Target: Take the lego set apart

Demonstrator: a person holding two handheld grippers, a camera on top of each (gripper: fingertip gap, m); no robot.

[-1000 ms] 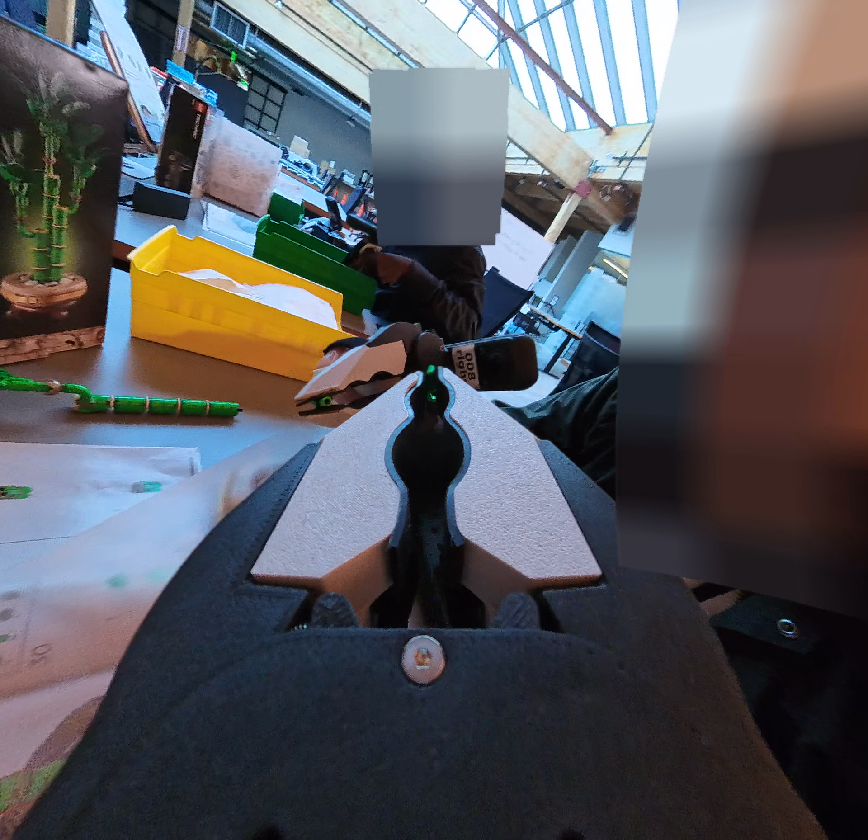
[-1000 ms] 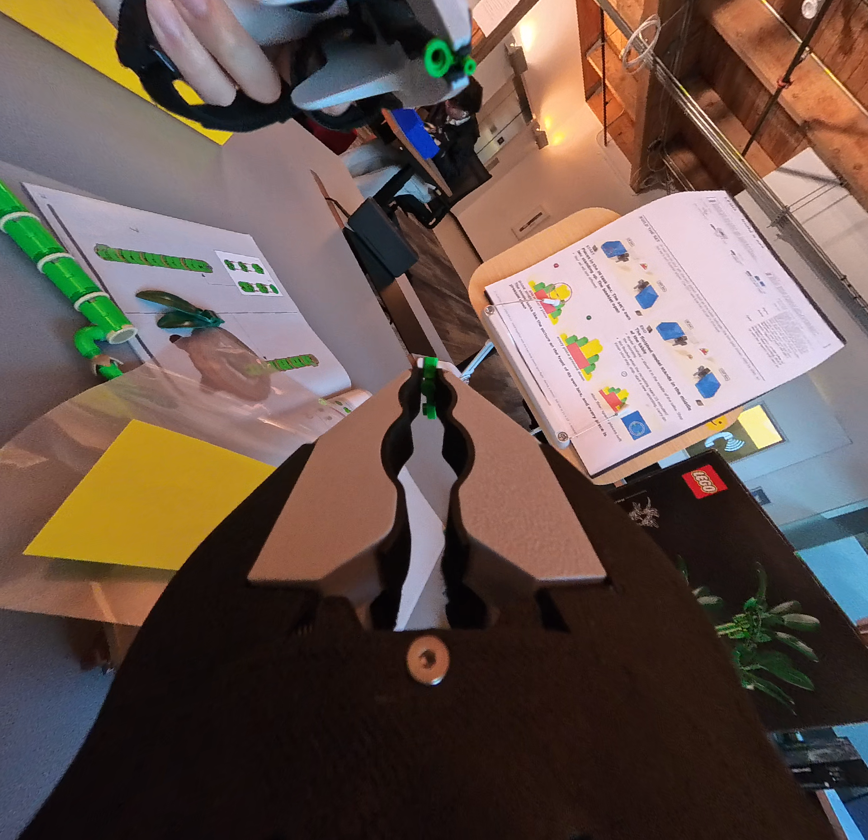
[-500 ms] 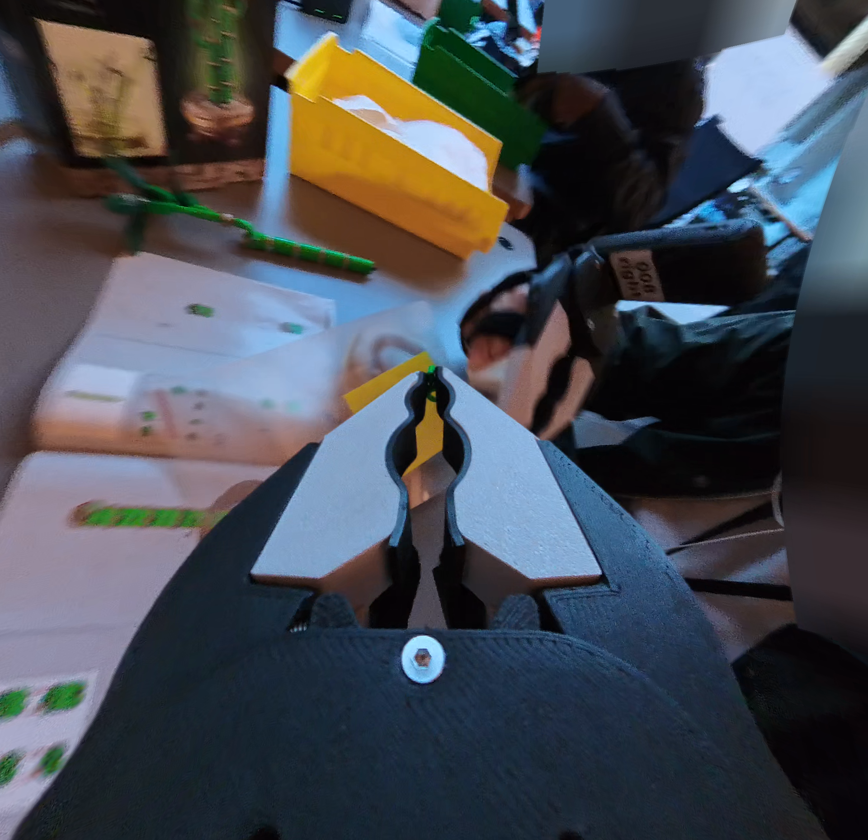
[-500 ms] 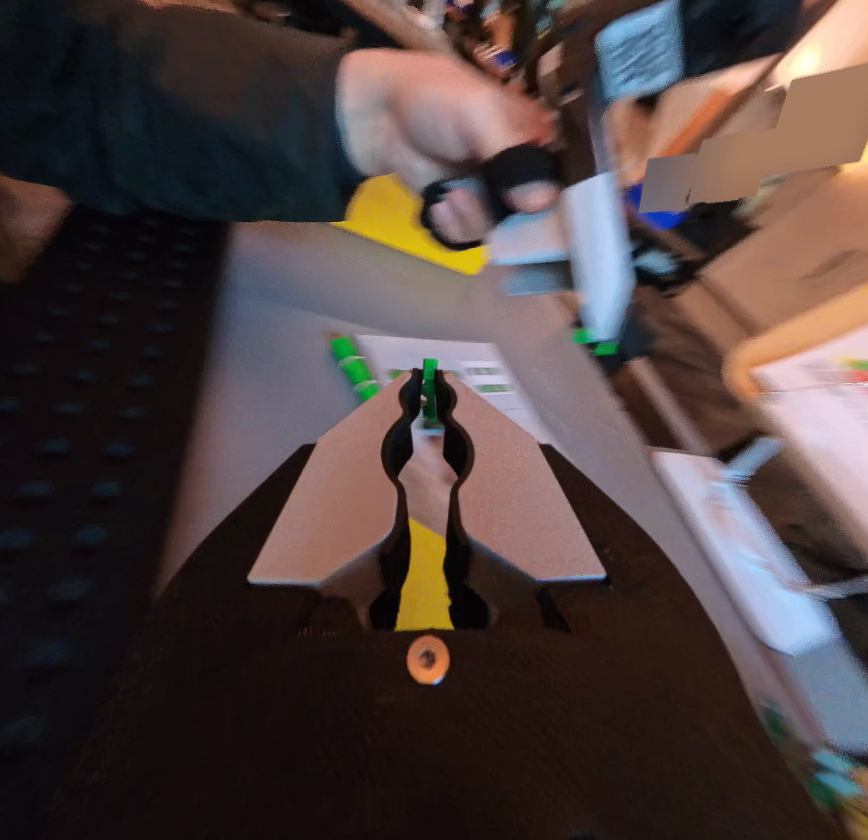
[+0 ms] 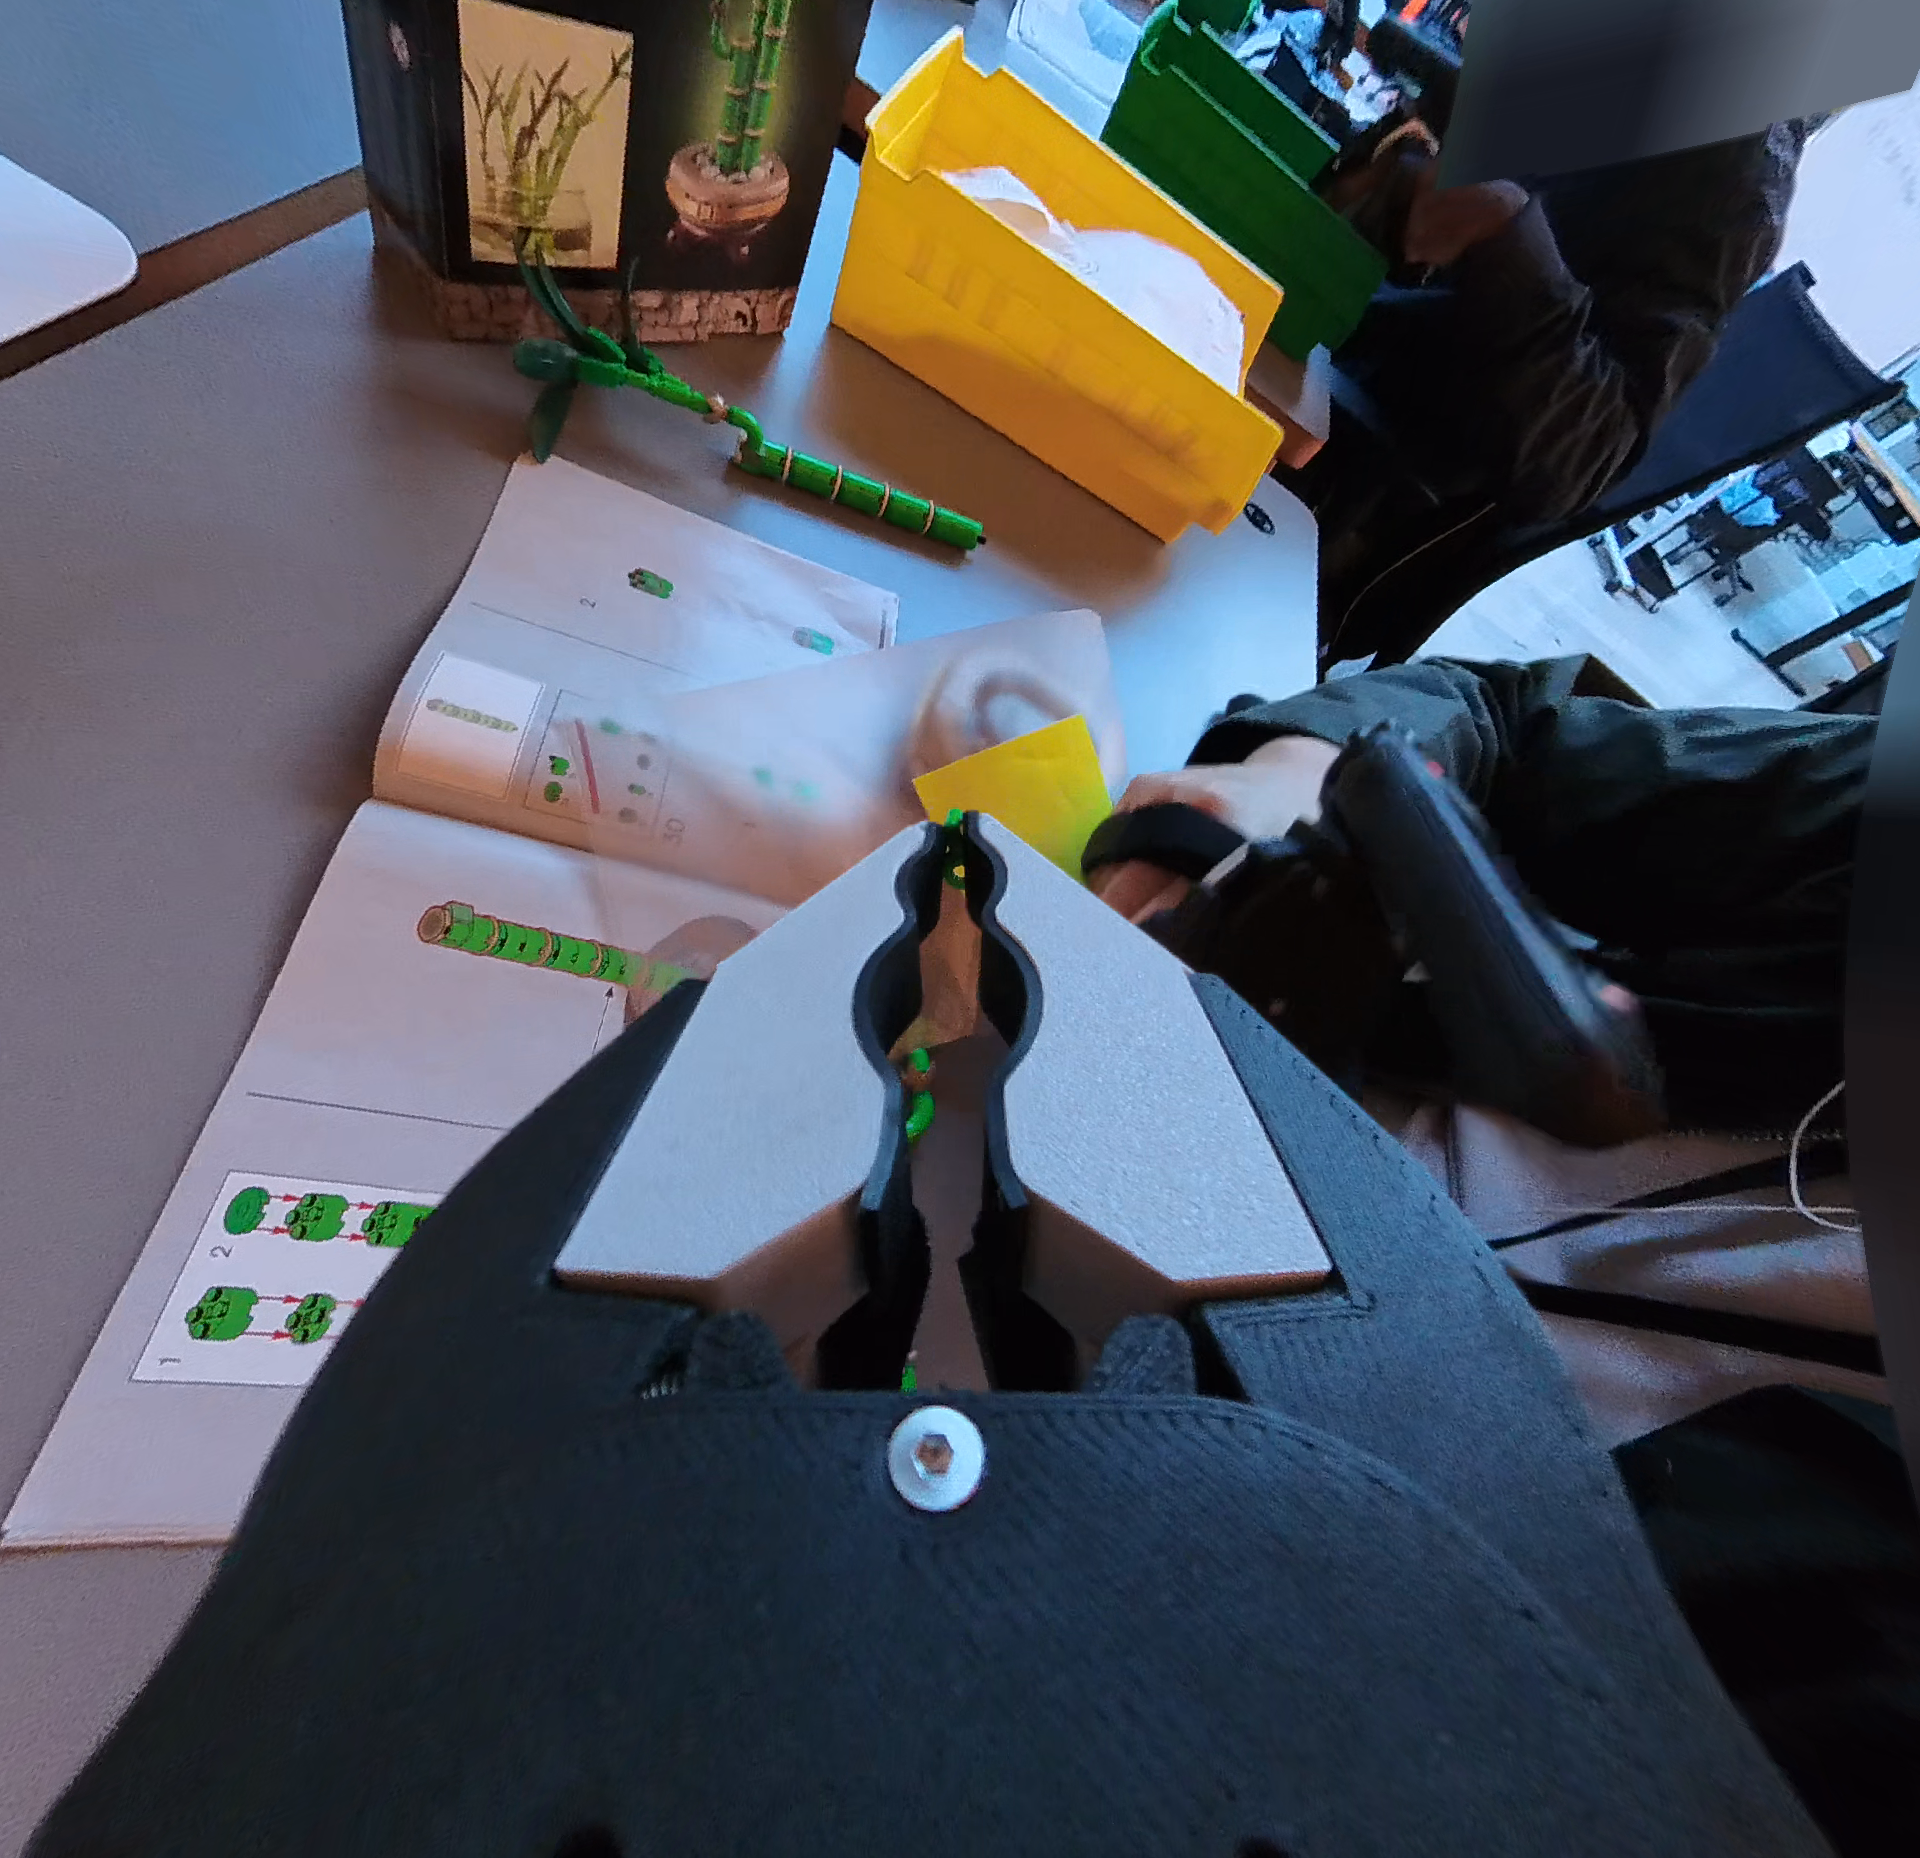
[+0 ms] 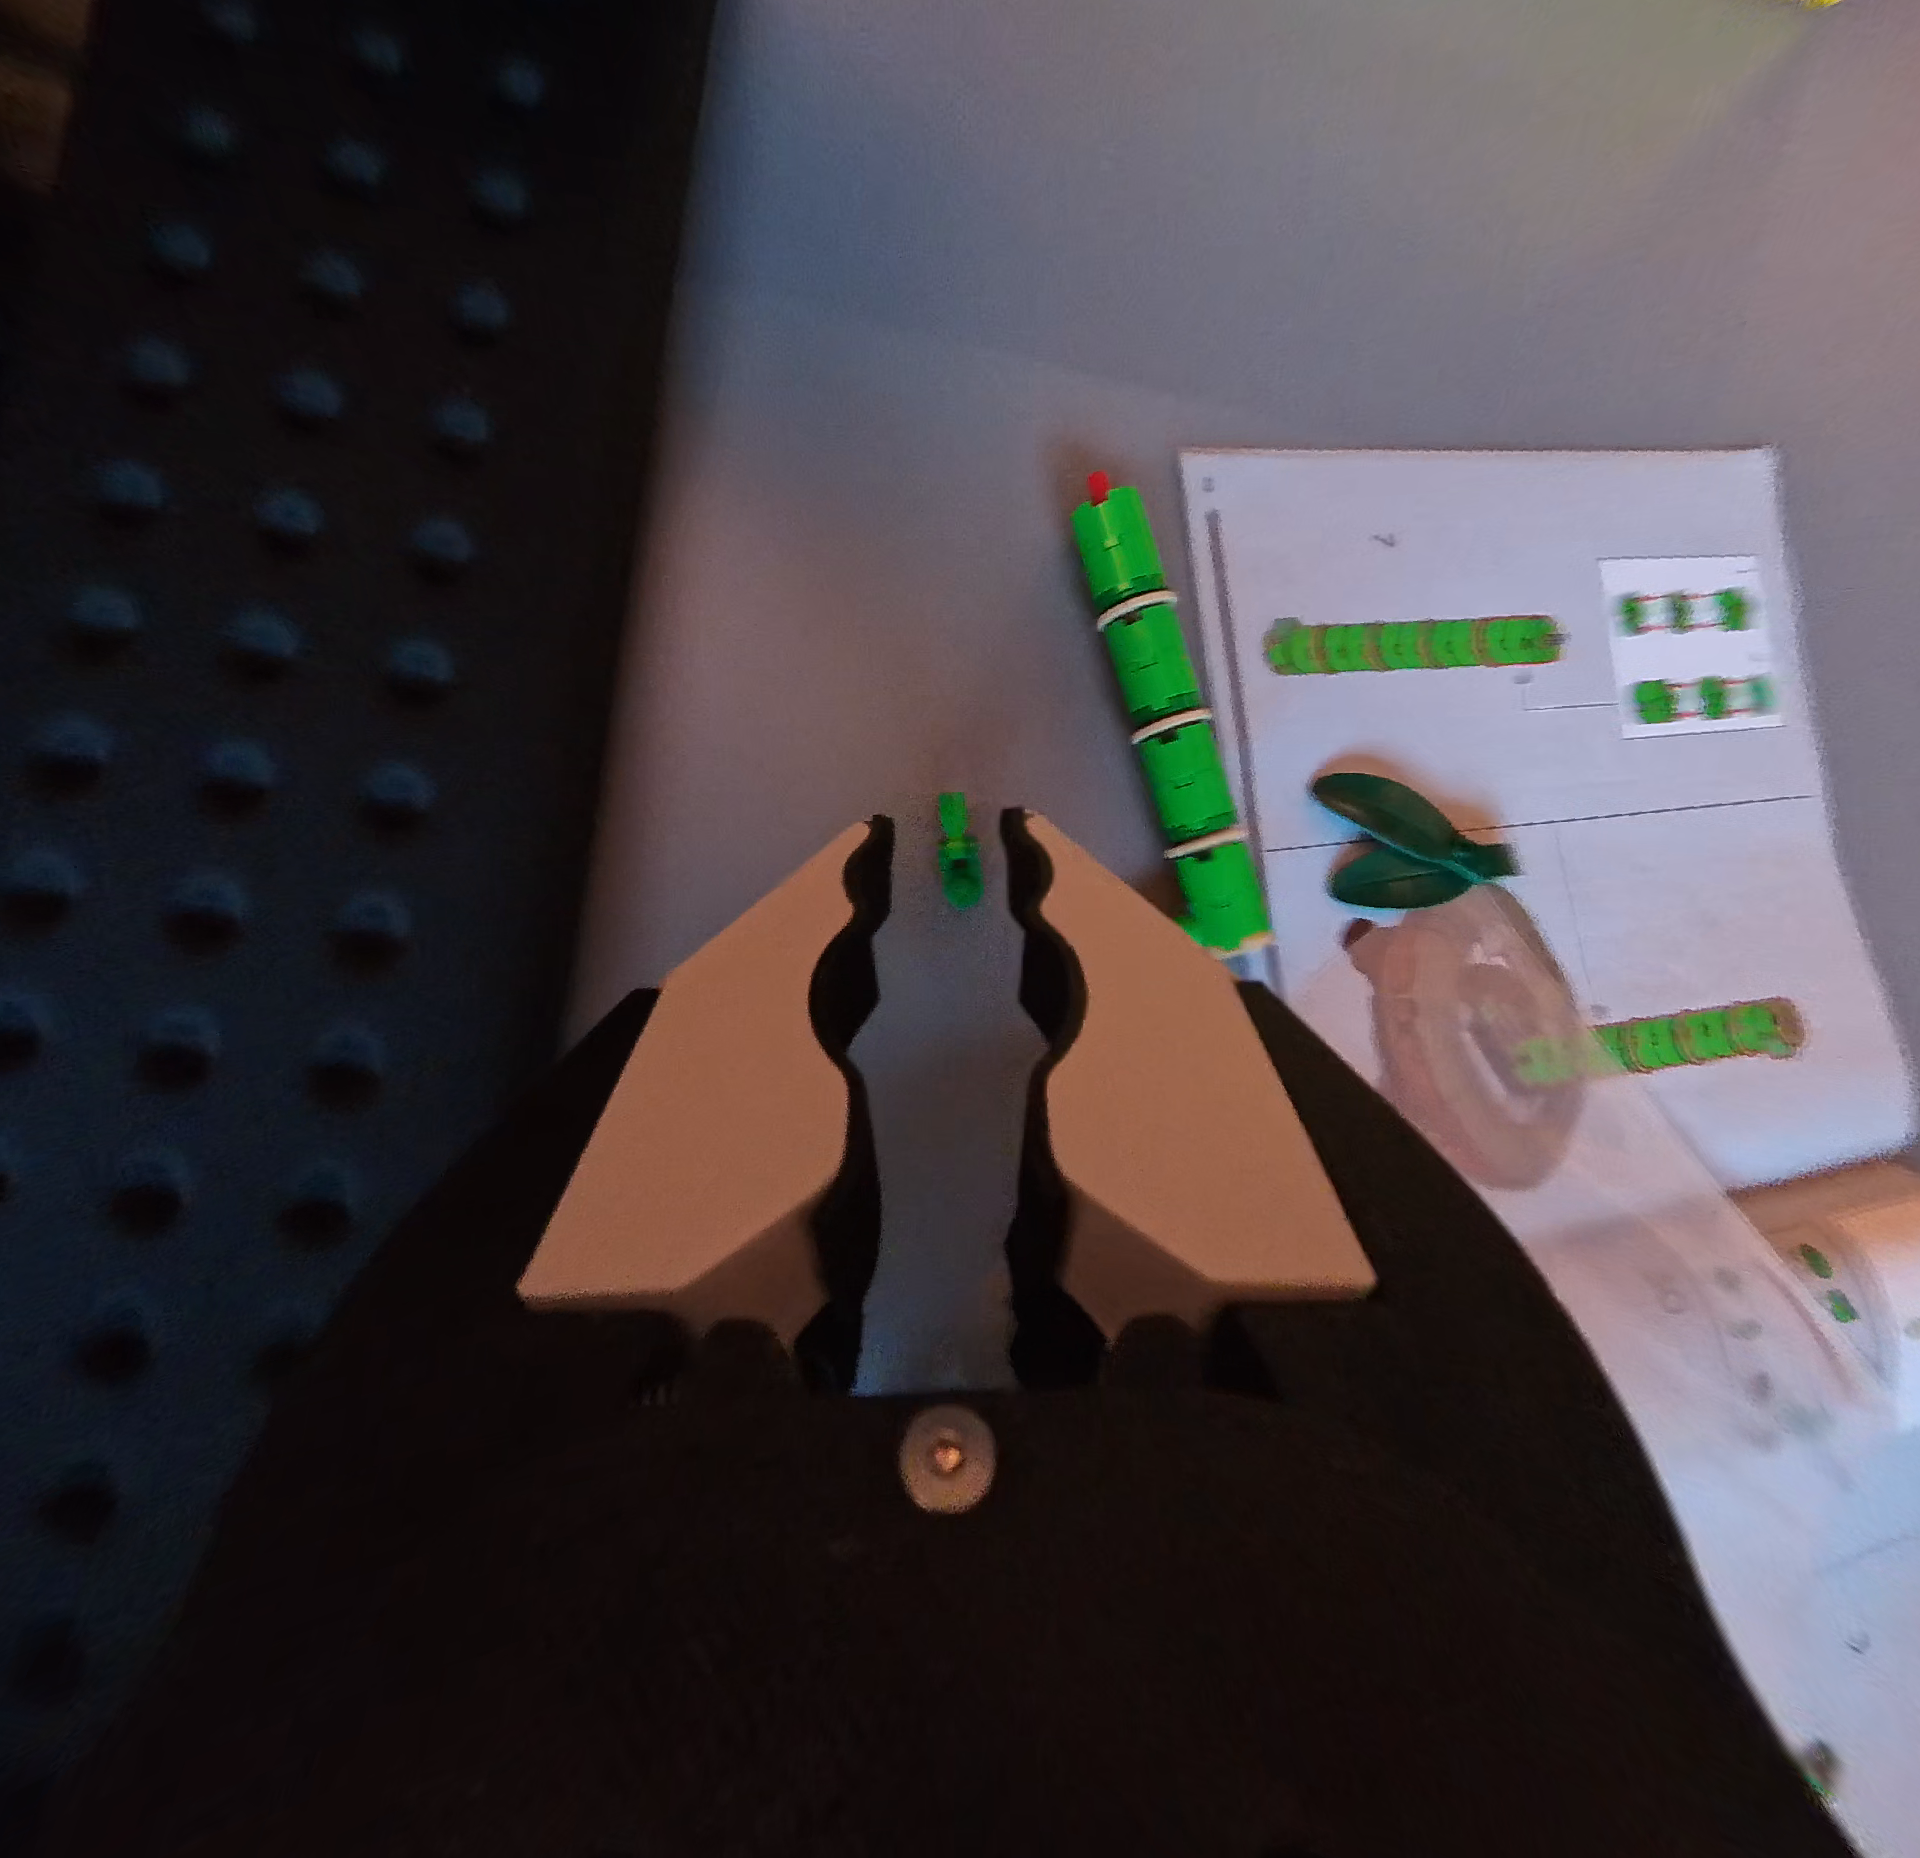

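Two grippers differed: the left gripper pinched a tiny green piece, the right gripper stood parted over a light, rigid green lego piece on the table, graspable across its sides.

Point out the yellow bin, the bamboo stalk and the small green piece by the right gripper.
yellow bin (image 5: 1049,354), left wrist view, its near side wall.
bamboo stalk (image 6: 1164,717), right wrist view, a middle segment.
small green piece (image 6: 954,852), right wrist view, its centre, between the open fingertips.
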